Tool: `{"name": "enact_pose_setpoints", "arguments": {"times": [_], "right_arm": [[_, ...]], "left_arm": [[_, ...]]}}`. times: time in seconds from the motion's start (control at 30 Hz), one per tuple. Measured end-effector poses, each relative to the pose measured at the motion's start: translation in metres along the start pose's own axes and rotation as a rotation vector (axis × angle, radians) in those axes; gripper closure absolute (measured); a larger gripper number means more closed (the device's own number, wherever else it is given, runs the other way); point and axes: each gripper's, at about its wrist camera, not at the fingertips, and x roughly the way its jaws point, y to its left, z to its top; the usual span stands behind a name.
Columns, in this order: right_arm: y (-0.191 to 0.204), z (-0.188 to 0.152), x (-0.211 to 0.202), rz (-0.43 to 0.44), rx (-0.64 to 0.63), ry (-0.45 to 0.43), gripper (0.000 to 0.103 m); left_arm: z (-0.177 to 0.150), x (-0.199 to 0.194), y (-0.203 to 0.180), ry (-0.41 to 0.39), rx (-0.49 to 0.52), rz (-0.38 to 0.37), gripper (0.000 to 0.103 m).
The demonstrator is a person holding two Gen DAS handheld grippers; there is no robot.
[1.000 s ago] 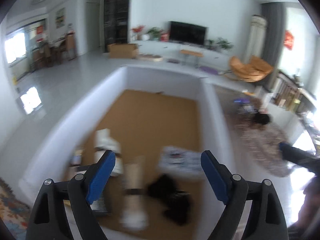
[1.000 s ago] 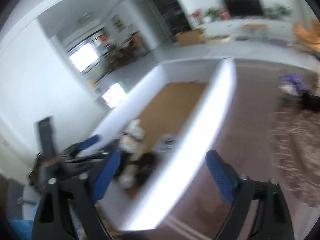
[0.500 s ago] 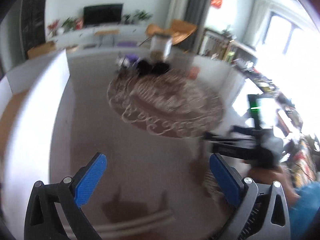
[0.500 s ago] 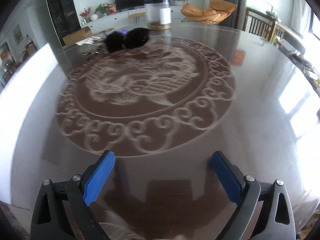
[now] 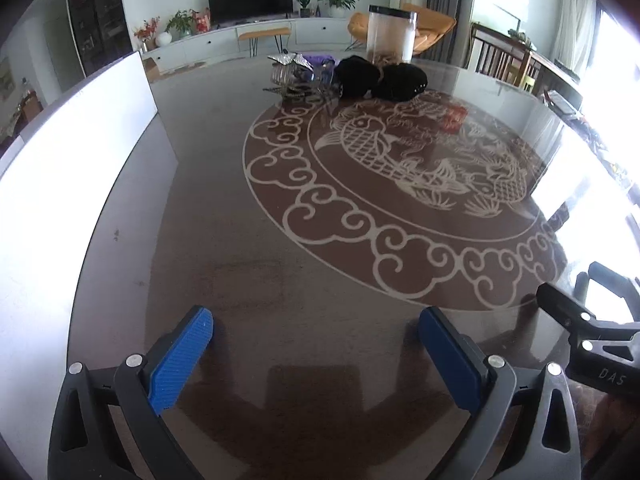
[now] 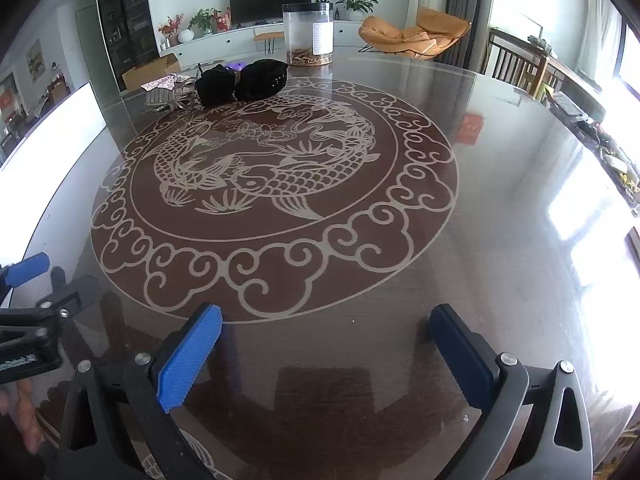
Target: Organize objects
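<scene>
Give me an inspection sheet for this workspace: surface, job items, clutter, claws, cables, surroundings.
Surface: glossy dark round table with a pale fish-and-cloud pattern; near half bare.
Job's things: two black soft items side by side at the far edge; clear canister with a dark lid and white label behind them.
Clutter: silvery crinkled pieces left of the black items; something purple behind, unclear.
Claws: left claw open, nothing between its pads; right claw opening, nothing between its pads. Both hang over bare table.
Cables: nothing seen.
Surroundings: white panel along the table's left; television, plants, orange chair, bright windows on the right.
</scene>
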Motion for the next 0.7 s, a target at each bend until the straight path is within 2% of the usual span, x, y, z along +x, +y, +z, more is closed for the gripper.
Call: {"name": "enact_pose_setpoints", "arguments": {"times": [0.7], "right_arm": [[0.000, 0.000, 0.001, -0.003, 0.004, -0.001, 0.000]], "left_arm": [[0.007, 0.011, -0.003, -0.024, -0.021, 0.016, 0.000]]}}
